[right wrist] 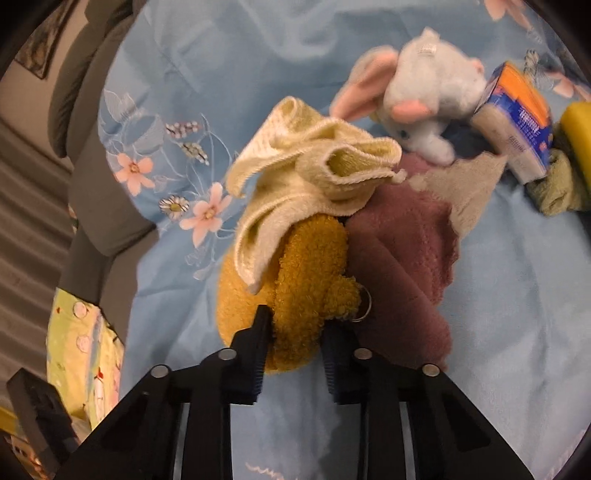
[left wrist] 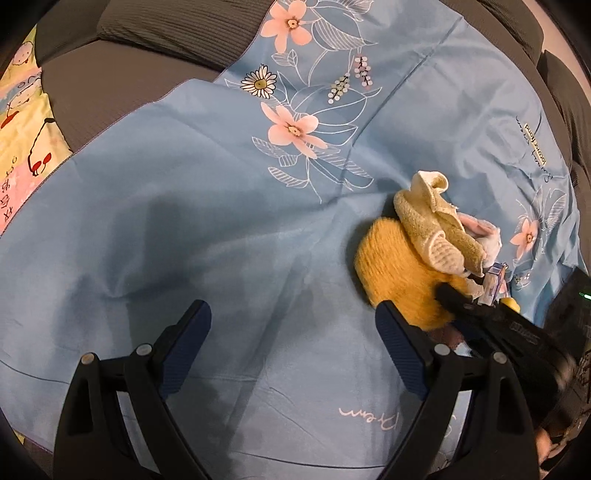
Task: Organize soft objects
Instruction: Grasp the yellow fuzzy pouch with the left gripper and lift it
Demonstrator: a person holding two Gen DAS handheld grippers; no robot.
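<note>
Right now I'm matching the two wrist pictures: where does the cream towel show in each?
Left wrist: cream towel right of centre, draped over the mustard plush toy.
Right wrist: cream towel at centre, draped on the same toy.
Shared landmark: the blue floral sheet.

A light blue sheet (left wrist: 184, 206) printed with pink flowers covers most of both views, spread over grey ribbed bedding (left wrist: 166, 33) that shows along the upper left of the frame. At the left edge of each view lies a yellow cartoon-print cloth (left wrist: 22, 122), partly cut off.
</note>
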